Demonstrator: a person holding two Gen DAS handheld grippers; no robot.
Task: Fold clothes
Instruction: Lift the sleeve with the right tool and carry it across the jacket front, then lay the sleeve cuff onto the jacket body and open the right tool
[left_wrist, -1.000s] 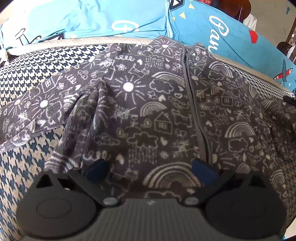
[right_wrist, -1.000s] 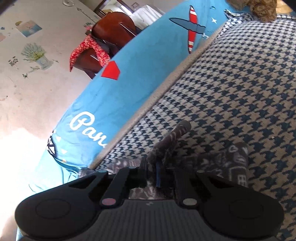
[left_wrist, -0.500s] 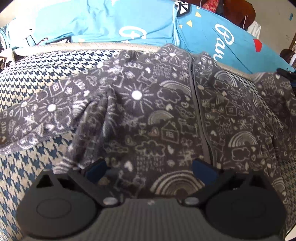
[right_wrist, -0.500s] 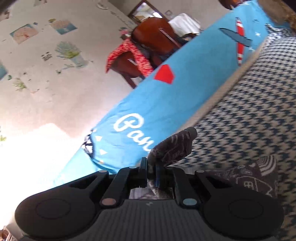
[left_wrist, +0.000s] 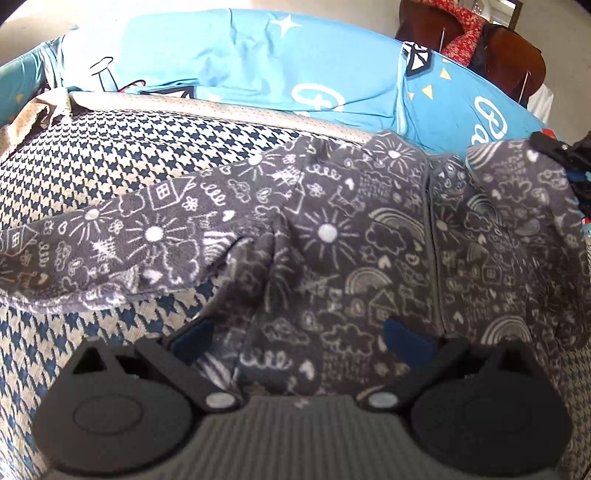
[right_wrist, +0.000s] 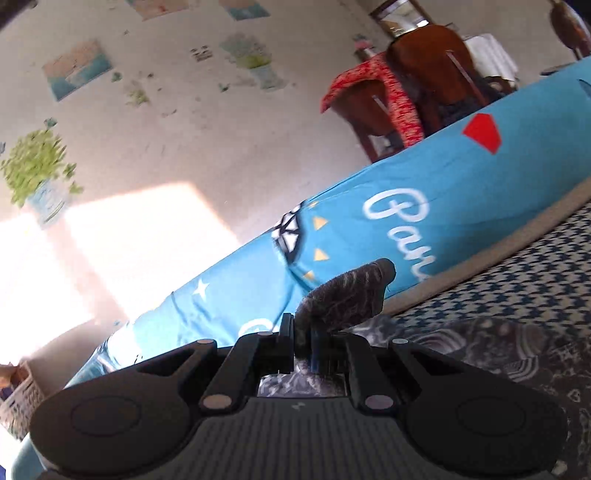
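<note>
Grey doodle-print jacket (left_wrist: 332, 251) lies spread, zip up, on the houndstooth cushion (left_wrist: 110, 155); one sleeve reaches to the frame's left edge. My left tongs (left_wrist: 299, 338) hover released over its hem. My right tongs (right_wrist: 303, 347) are clenched on the other sleeve (right_wrist: 347, 299), lifted off the cushion. Open cushion beside it. Blue bolster (right_wrist: 424, 192) along the back edge, white script reading "Par…", rest hidden.

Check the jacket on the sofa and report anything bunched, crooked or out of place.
The grey jacket isn't flat: fabric under its outstretched sleeve is bunched into a fold, and the opposite sleeve is lifted off the cushion, pinched in the right claw.
</note>
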